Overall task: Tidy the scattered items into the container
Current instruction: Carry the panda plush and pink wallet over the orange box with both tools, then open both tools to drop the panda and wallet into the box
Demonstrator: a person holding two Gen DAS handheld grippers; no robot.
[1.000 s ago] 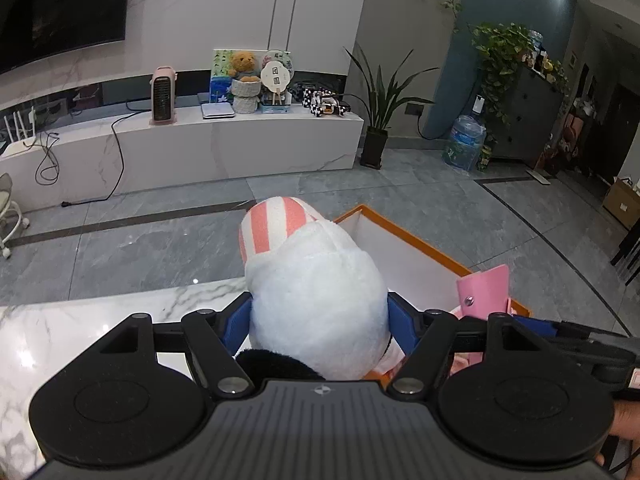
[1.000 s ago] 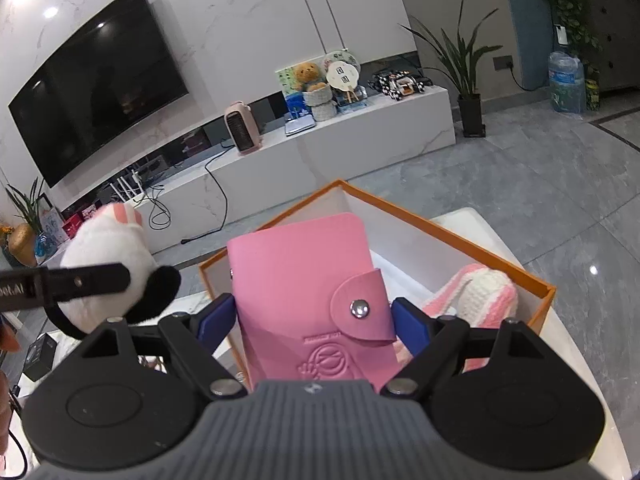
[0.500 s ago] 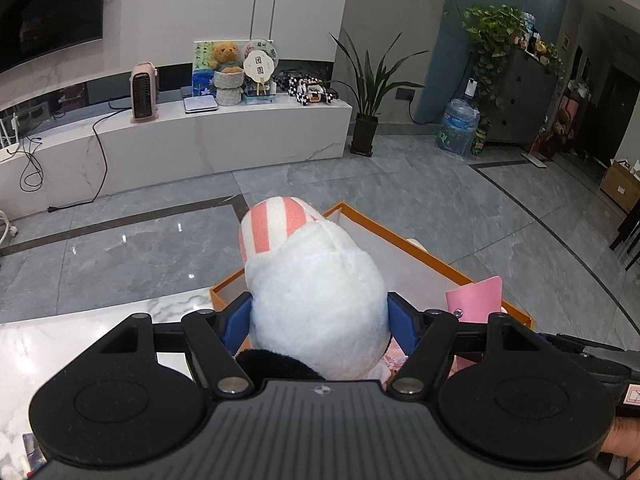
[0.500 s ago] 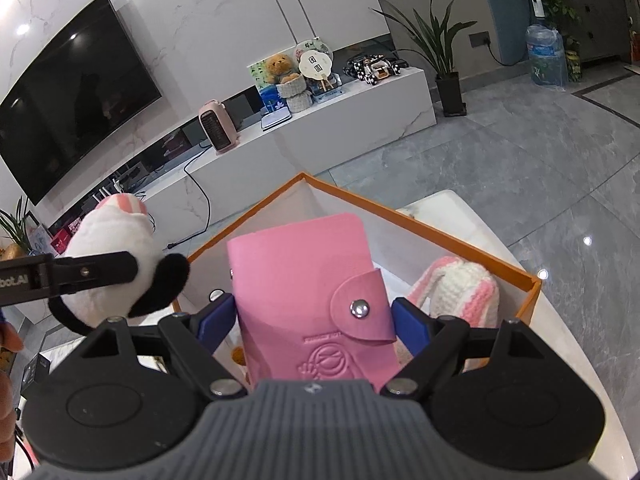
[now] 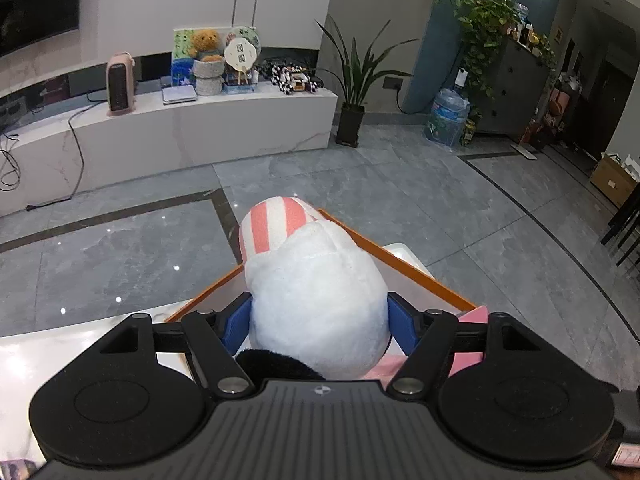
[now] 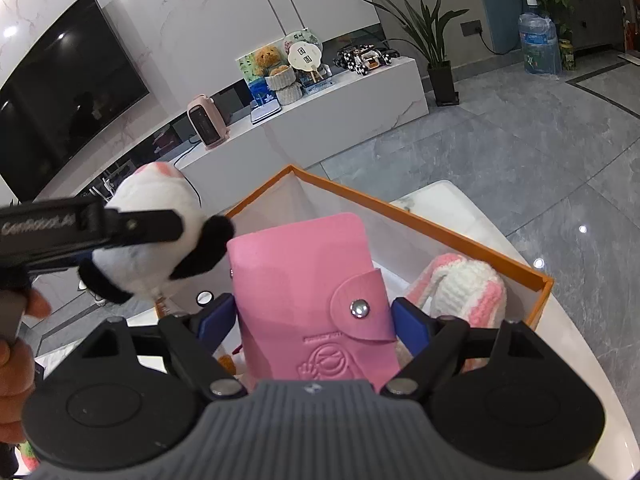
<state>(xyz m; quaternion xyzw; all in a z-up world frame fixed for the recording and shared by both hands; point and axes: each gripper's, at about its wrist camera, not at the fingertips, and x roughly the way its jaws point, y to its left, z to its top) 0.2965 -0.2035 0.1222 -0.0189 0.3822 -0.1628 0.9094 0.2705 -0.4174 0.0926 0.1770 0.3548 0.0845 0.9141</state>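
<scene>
- My left gripper (image 5: 319, 322) is clamped on the white plush toy (image 5: 316, 300), its blue pads pressed into the fur on both sides; the striped pink ear sticks out ahead and a black fuzzy part hangs at the near end.
- Compared with a second ago, my left hand has carried the toy sideways and a little down. The orange-rimmed box (image 5: 416, 276), which sat off to the right, is now straight ahead and under the toy.
- From the right wrist view the toy hangs at the box's left rim, not yet clearly over the middle, so I judge it needs a bit more travel inward before I let go.
- My right gripper (image 6: 313, 316) is closed on the pink card wallet (image 6: 308, 292), pads against both edges, snap flap facing me. The grip looks the same as a second ago.
- The right hand has dropped slightly and rolled a touch; more of the box interior now shows behind the wallet, which sits above the open box (image 6: 472, 240).
- A knitted pink-and-white toy (image 6: 468, 292) already lies inside at the right, so part of the tidying is done.
- What this means: both items are nearly in place to drop. The two grippers are close together, so I would release one at a time to avoid a knock.
</scene>
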